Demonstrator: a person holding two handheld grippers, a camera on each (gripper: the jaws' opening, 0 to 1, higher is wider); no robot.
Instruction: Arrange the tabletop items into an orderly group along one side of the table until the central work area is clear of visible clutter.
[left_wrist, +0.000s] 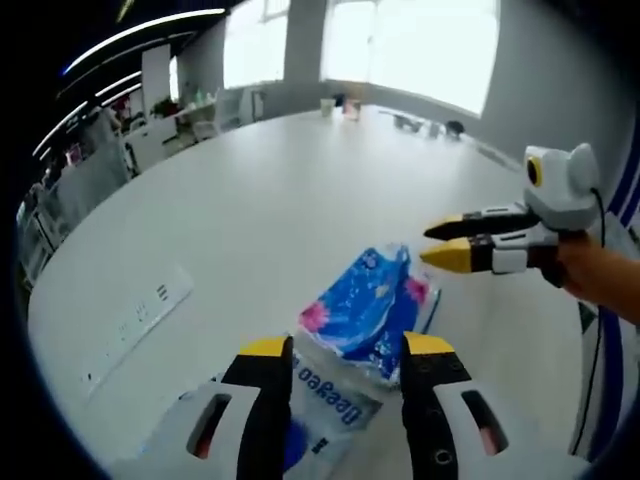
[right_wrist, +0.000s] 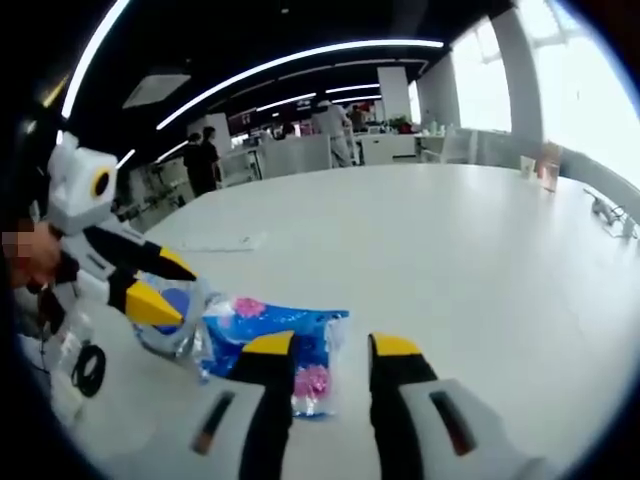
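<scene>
A blue and white plastic pack (left_wrist: 365, 310) with pink flowers lies on the white table (left_wrist: 300, 190). My left gripper (left_wrist: 346, 346) is open, its yellow-tipped jaws on either side of the pack's near, clear-wrapped end. In the right gripper view the same pack (right_wrist: 285, 325) lies just ahead of my right gripper (right_wrist: 332, 345), which is open above its near edge. The left gripper (right_wrist: 160, 282) comes in from the left at the pack's clear end. In the left gripper view the right gripper (left_wrist: 445, 243) hovers to the right of the pack, apart from it.
A white power strip (left_wrist: 135, 320) lies to the left on the table. Cups (left_wrist: 340, 105) and small items (left_wrist: 430, 125) stand at the far edge. A black cable (right_wrist: 88, 368) lies near the left gripper, and a flat sheet (right_wrist: 215, 243) farther back. People and desks stand beyond the table.
</scene>
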